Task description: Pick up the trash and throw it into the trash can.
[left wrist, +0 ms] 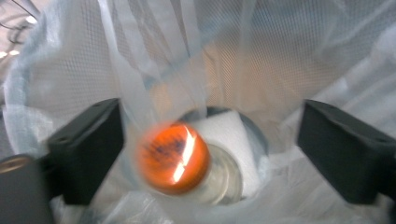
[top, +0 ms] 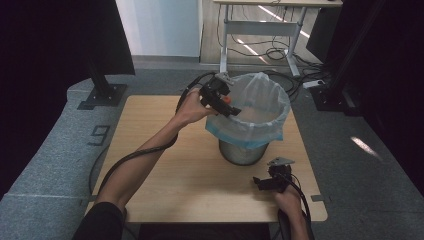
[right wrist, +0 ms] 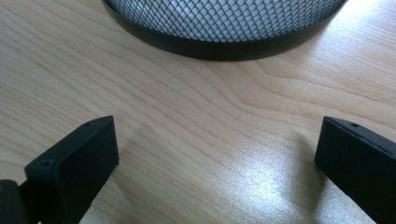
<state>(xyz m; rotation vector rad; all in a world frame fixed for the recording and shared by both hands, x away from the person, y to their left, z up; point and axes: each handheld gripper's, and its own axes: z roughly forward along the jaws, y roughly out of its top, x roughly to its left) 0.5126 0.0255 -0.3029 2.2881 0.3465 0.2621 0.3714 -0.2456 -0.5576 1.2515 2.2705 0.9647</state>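
High view: pale wooden counter (top: 165,170) carrying a round metal-mesh waste bin (top: 243,150) lined with a translucent white plastic bag with a blue hem (top: 260,112). Left tongs (top: 223,104) held over the bin's near-left rim, tipped down into the opening, something orange at the tips. Right tongs (top: 261,183) low by the counter's near right edge, short of the bin's base, clearly the farther of the two from the opening. Grey carpeted floor (top: 45,165) around, dark stands at both sides, a white-framed desk (top: 260,27) with loose cables beyond.

Left gripper view: jaws spread wide, gripping nothing. Between and beyond them, blurred, a clear bottle with an orange cap (left wrist: 173,157), cap towards the camera, long axis running away down into the bag, likely dropping or resting at the bottom beside a white folded piece (left wrist: 226,130). Touching or not: cannot tell.

Right gripper view: jaws wide apart and empty, over bare wood grain; bin's black base ring just ahead.
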